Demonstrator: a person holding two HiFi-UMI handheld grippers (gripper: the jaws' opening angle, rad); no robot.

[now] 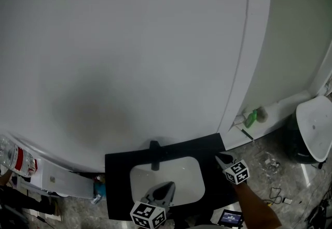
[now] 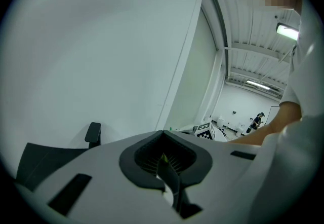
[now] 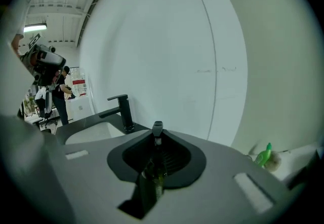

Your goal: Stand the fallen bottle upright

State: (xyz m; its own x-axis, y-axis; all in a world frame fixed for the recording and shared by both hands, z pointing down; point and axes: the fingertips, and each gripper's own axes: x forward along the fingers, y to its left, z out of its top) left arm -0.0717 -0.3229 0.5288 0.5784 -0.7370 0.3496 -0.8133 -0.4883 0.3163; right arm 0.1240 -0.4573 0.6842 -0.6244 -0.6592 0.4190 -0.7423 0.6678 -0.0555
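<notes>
Hovering over sink (image 1: 189, 171) | left tongs (image 1: 167, 187), right tongs (image 1: 218, 157) closed, empty | green bottle (image 1: 251, 118), seemingly tipped, well right.

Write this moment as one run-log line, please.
left gripper shut, empty, over sink | right gripper shut, empty | green bottle far right, untouched

Black counter (image 1: 116, 191) holds white basin (image 1: 181, 179) (faucet (image 1: 154, 154) behind).
</notes>
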